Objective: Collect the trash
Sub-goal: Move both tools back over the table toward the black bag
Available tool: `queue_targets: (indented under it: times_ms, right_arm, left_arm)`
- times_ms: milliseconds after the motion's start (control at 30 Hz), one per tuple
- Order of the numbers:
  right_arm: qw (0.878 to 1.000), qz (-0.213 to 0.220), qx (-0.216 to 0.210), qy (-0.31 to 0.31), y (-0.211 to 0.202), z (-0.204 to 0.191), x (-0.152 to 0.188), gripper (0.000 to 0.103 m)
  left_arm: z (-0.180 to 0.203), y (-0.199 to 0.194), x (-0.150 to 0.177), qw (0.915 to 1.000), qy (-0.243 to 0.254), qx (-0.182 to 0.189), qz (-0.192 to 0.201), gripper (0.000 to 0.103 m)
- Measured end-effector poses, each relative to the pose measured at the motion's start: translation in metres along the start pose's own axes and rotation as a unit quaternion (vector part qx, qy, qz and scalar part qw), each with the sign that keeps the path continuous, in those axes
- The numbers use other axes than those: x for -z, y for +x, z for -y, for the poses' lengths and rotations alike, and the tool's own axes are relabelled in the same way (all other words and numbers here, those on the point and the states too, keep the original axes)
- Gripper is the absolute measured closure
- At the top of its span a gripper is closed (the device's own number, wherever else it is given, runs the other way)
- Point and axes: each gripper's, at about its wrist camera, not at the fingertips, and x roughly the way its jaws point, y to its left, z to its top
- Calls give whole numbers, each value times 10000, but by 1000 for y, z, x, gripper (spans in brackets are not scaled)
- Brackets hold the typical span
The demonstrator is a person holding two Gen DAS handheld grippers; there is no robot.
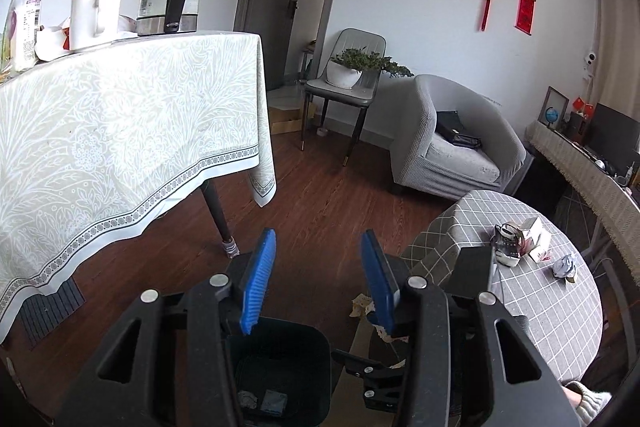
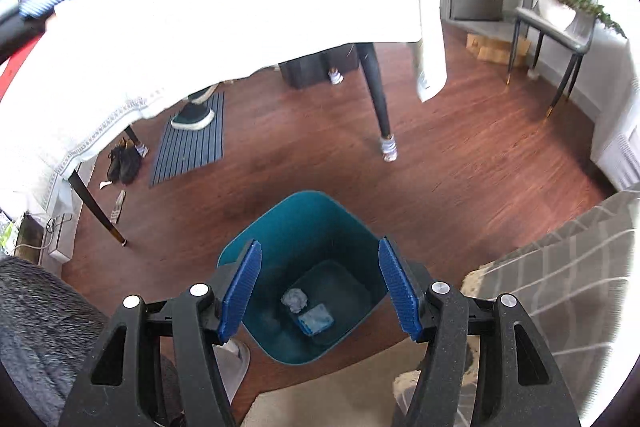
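Both claws held wide and empty above the bin, with trash left on the round table.

The right gripper [image 2: 320, 285] is spread wide with nothing between its blue pads, directly over the teal bin [image 2: 280, 227] on the wooden floor; a crumpled grey wad [image 2: 294, 299] and a flat blue packet [image 2: 316, 319] are seen lying on the bin's bottom. The left gripper [image 1: 316, 275] is likewise wide and empty, aimed over the floor beside the bin. Further out, on the round checked table [image 1: 552, 315], a crushed dark-and-white wrapper [image 1: 507, 245] and a small carton [image 1: 534, 231] are found near the far edge, with a crumpled silvery ball [image 1: 565, 265] towards the right edge. The light, crushed pieces could be pinched poorly and dropped onto the floor, or knocked off the table's edge by a careless approach.
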Motion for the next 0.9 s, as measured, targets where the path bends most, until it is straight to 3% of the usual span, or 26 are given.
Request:
queue_targets:
  times_ms: [400, 833, 900]
  right_arm:
    - [9962, 634, 532, 280, -92, 45, 11, 41]
    - [9829, 981, 1307, 850, -161, 119, 61, 41]
    - [9802, 1046, 1399, 932, -173, 127, 68, 41]
  left_arm:
    - [52, 28, -5, 9994, 61, 328, -53, 56]
    - [130, 78, 11, 9949, 537, 744, -429, 48]
    - [140, 84, 14, 9934, 594, 864, -467, 43]
